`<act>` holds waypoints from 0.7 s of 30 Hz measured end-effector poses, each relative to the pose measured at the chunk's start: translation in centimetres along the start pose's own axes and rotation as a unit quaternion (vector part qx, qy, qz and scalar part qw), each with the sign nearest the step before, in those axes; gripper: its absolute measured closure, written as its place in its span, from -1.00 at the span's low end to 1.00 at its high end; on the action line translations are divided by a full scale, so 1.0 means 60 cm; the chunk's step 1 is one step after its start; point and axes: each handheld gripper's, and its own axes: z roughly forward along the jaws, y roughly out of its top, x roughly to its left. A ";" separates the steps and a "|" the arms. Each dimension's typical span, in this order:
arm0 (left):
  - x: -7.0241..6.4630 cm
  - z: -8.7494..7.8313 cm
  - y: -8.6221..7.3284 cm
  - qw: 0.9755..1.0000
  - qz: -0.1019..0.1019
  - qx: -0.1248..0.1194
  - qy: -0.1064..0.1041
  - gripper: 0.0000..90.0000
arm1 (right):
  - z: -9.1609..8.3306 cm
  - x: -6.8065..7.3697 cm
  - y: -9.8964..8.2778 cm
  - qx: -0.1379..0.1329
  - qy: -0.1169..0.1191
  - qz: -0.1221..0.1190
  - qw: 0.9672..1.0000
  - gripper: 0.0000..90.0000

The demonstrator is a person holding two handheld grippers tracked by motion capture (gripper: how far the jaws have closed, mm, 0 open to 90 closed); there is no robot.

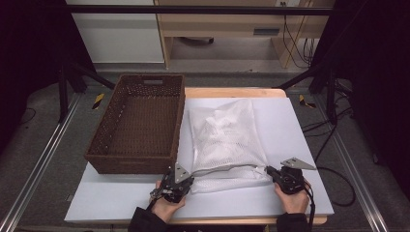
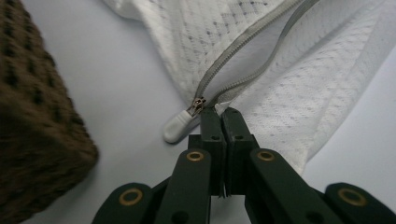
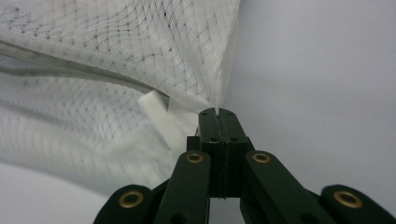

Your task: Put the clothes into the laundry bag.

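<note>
Centre of the frame, a white mesh laundry bag (image 1: 226, 140) lies on the pale table (image 1: 300, 193), right beside the brown woven basket (image 1: 138, 123) at left. The left gripper (image 1: 180, 182) is clamped on the bag's lower left corner, next to the zipper pull (image 2: 183, 125). The right gripper (image 1: 270, 172) pinches the lower right corner, jaws closed on mesh.

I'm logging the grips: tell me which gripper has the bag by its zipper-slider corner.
The left gripper. It is shut on the mesh bag right beside the zipper slider and its white pull tab, near the basket. The right gripper pinches the opposite corner.
</note>
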 end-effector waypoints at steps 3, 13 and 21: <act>0.015 -0.004 -0.001 1.000 -0.003 -0.005 -0.001 0.98 | 0.000 -0.006 -0.004 0.008 0.021 -0.007 1.000 1.00; 0.017 -0.026 -0.005 0.998 -0.010 -0.050 -0.046 0.50 | -0.009 -0.006 -0.002 -0.031 0.007 -0.030 0.999 0.35; 0.026 -0.051 -0.011 0.995 -0.009 -0.062 -0.074 0.05 | -0.022 -0.016 0.007 -0.079 -0.018 -0.025 0.996 -0.43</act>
